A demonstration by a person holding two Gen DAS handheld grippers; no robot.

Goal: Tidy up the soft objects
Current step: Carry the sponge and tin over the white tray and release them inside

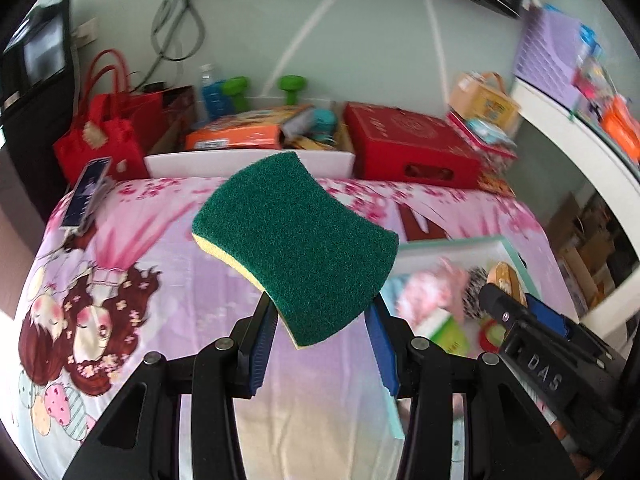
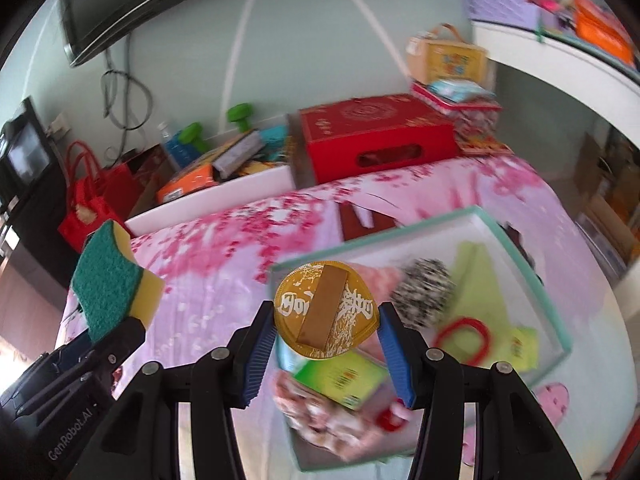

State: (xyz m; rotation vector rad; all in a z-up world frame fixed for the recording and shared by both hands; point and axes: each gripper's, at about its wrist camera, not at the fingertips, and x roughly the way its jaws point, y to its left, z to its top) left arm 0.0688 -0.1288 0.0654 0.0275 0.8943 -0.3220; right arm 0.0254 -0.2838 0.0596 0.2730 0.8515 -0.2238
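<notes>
Both pairs of jaws are clamped, the left gripper (image 1: 320, 344) on a green-and-yellow sponge (image 1: 296, 248), the right gripper (image 2: 326, 346) on a gold disc (image 2: 325, 311), both aloft above the bedspread (image 1: 160, 248), while the teal-rimmed tray (image 2: 520, 240) seemingly holds several blurred items awaiting sorting.

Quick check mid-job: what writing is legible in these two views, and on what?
"DAS": right tongs body, left wrist view.
"GenRobot.AI": left tongs body, right wrist view.
White characters on the gold disc: too stylised to read.
Print on red box, green packet: blurred.
</notes>
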